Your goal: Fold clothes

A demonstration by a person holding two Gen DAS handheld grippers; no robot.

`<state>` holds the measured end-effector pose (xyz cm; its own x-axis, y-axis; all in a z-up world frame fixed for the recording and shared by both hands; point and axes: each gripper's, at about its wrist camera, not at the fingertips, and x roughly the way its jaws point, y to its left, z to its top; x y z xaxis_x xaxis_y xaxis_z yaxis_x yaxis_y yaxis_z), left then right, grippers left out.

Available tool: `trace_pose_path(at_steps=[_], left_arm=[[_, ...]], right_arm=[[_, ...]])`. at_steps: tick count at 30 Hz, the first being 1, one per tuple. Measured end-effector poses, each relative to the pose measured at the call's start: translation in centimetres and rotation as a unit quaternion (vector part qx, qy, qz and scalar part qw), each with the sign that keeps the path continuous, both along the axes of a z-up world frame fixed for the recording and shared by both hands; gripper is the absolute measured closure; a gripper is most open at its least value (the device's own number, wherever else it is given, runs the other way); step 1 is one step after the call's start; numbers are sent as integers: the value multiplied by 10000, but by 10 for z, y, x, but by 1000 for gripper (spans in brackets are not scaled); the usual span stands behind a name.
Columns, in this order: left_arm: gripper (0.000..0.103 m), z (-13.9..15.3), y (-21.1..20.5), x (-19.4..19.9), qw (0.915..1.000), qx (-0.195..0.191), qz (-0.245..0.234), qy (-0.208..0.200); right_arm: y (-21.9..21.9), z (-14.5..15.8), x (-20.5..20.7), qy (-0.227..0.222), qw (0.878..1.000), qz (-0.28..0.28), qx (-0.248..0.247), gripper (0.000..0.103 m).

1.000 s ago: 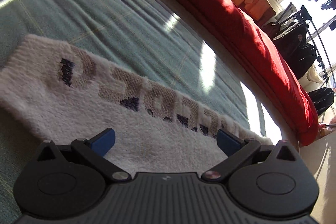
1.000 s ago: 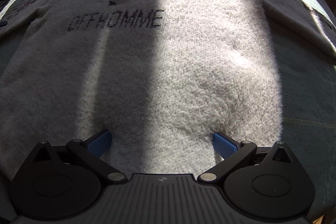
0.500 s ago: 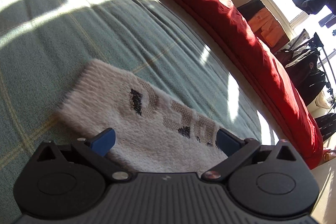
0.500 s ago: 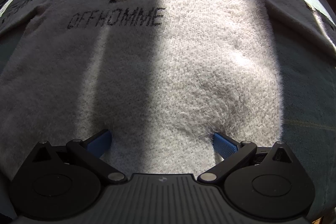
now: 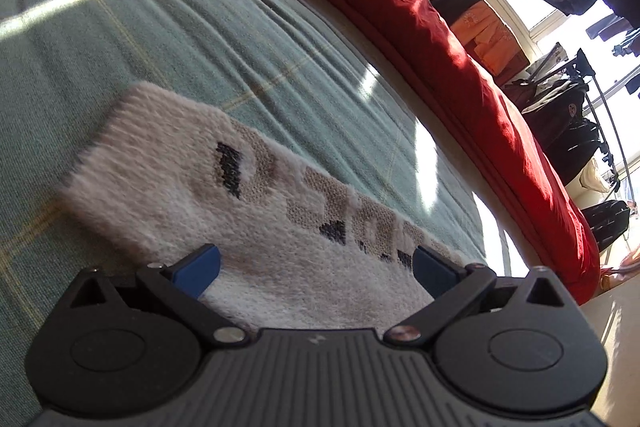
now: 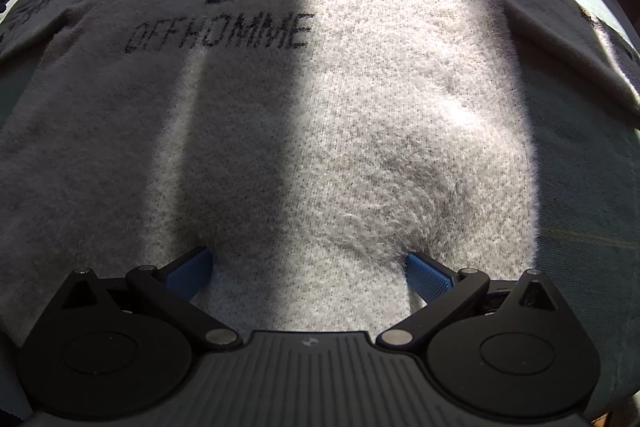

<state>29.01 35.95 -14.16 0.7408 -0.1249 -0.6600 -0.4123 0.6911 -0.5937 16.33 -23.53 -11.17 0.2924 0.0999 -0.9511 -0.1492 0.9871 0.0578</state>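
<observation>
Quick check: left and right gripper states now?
Left gripper: jaws open, straddling the sweater sleeve, holding nothing.
Right gripper: jaws open over the sweater body, holding nothing.

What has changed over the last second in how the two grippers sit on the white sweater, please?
The left gripper has moved along the sweater's sleeve toward its cuff: the cuff end, a second ago far off to the left, now lies just ahead, and fewer knitted letters show. Its jaws stay wide open, either side of the sleeve. The right gripper has barely shifted, open over the sweater's body on the green bedspread.
</observation>
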Motion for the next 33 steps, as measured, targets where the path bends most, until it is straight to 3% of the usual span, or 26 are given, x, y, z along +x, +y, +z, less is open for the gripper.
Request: trace_pose_path(at_steps=[4, 8, 11, 13, 15, 18, 23, 27, 33], left_arm=[[1, 5, 18, -14, 9993, 141, 310, 122], [1, 23, 9, -12, 9979, 479, 338, 258], [1, 46, -24, -8, 9985, 531, -119, -39], [1, 64, -63, 0, 9954, 610, -714, -197], [1, 76, -106, 6, 9886, 564, -1353, -354], [1, 82, -177, 11, 9696, 209, -2379, -534], [1, 55, -280, 1, 9415, 276, -3357, -136], [1, 29, -324, -16, 9265, 465, -3713, 395], [1, 16, -336, -64, 9232, 753, -3704, 694]], right_arm=[[-1, 1, -3, 14, 10000, -6, -8, 0], [-1, 2, -6, -29, 10000, -16, -2, 0], [-1, 3, -9, -67, 10000, -24, -3, 0], [-1, 3, -10, -70, 10000, -35, -12, 0], [1, 2, -8, -72, 10000, -38, -21, 0], [3, -2, 1, -103, 9999, -12, -17, 0], [2, -3, 0, -148, 9999, -15, -6, 0], [-1, -1, -4, -161, 9999, -14, -1, 0], [-2, -1, -7, -266, 9996, -23, 43, 0]])
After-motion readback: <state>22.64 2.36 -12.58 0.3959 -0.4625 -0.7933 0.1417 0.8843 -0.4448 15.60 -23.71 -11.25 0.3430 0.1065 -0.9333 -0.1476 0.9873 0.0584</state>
